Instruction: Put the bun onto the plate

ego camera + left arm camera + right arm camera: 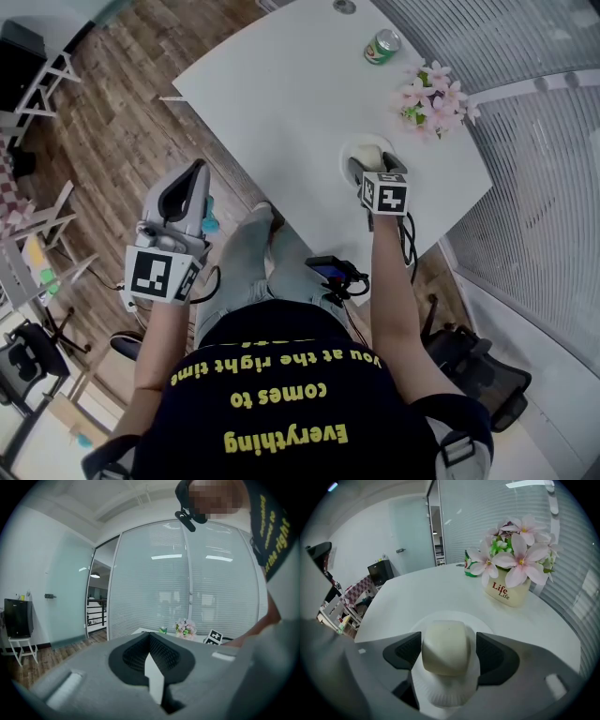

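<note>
Big picture first: a bright office with a wood floor off to the left and a glass wall with blinds curving round the right. The white bench sits angled across the middle and is mostly bare. A green drinks can stands at its far end, and a cream pot of pink flowers stands just beyond the action.

In we go. There's the white plate, near the bench's right side, on the person's side of the flower pot. The bun is sitting on it, pale, smooth and blocky. Its longer side seems to run along the line the tongs point, though the wide lens makes that hard to be sure of.

And here's the relation that matters. The right tongs are tilted down over the plate with jaws spread wide, one on each side of the bun. There's a sliver of daylight on both sides, so the pads aren't pressing and the bun's weight is on the plate. So the bun lies dead centre in the gap, and by my read the way out is straight back and up along the tongs' own line. Any sideways drift could nudge it.

The left tongs are well apart from all this, out over the floor, jaws together on nothing. The right hand is the nearer one by far.
</note>
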The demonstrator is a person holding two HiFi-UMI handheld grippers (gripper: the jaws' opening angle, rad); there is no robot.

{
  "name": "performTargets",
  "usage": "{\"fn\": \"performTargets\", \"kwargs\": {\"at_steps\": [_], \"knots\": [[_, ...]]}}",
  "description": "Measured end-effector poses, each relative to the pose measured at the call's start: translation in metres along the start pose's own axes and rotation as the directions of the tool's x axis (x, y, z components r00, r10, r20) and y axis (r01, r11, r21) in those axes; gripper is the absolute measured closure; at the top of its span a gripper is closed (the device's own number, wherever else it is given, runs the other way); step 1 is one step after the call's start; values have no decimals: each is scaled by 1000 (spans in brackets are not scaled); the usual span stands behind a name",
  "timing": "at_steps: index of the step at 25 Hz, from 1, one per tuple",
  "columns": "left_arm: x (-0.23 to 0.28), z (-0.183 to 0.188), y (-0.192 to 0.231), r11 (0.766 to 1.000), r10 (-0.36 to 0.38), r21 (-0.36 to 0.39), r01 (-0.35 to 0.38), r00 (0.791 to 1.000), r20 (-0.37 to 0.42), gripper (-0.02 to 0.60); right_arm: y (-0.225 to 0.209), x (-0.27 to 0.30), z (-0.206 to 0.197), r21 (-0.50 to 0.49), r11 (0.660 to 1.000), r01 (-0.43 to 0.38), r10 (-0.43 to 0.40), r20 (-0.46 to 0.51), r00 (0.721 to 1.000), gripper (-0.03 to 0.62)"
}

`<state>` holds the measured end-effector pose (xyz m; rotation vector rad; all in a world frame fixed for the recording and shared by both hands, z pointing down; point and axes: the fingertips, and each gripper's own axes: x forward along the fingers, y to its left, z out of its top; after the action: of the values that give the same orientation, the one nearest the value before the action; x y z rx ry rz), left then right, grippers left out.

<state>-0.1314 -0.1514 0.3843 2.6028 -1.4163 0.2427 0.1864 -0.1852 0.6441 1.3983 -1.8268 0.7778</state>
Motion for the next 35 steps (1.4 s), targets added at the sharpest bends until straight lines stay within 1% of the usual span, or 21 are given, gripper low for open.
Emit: {"fn": "performTargets", "kwargs": {"at_steps": [3, 5, 8, 14, 19, 20, 23, 28, 32, 35], "knots": [[0, -3, 0, 1000, 3, -3, -3, 1000, -4, 581, 3, -7, 6, 4, 1000, -10, 10, 31, 999, 224], [-1, -3, 0, 1000, 4, -4, -4, 1000, -2, 581, 6, -13, 11, 0, 1000, -14, 14, 56, 998, 244], [-1, -2, 0, 1000, 4, -3, -4, 1000, 4, 581, 7, -21, 18, -24, 1000, 7, -4, 91, 996, 317], [-1, -2, -1, 1000, 3, -5, -3, 1000, 10, 581, 5, -32, 24, -9, 1000, 9, -7, 140, 990, 400], [-2, -1, -1, 1000, 3, -4, -3, 1000, 14, 581, 5, -41, 31, 4, 1000, 29, -29, 192, 981, 541], [-1, -1, -1, 1000, 2, -3, -2, 1000, 14, 581, 5, -42, 32, 10, 1000, 30, -31, 201, 979, 558], [-1, 0, 0, 1000, 0, -2, 0, 1000, 17, 581, 5, -49, 37, 22, 999, 23, -27, 226, 974, 586], [-1, 6, 1, 1000, -2, -5, 2, 999, 43, 581, 5, -64, 49, 28, 999, 20, -27, 276, 961, 586], [0, 9, 1, 1000, -13, -1, 13, 999, 53, 581, 5, -83, 64, 21, 999, 32, -37, 353, 935, 588], [1, 11, 1, 1000, -23, 1, 23, 998, 54, 581, 7, -101, 77, 21, 999, 32, -37, 417, 908, 588]]}}
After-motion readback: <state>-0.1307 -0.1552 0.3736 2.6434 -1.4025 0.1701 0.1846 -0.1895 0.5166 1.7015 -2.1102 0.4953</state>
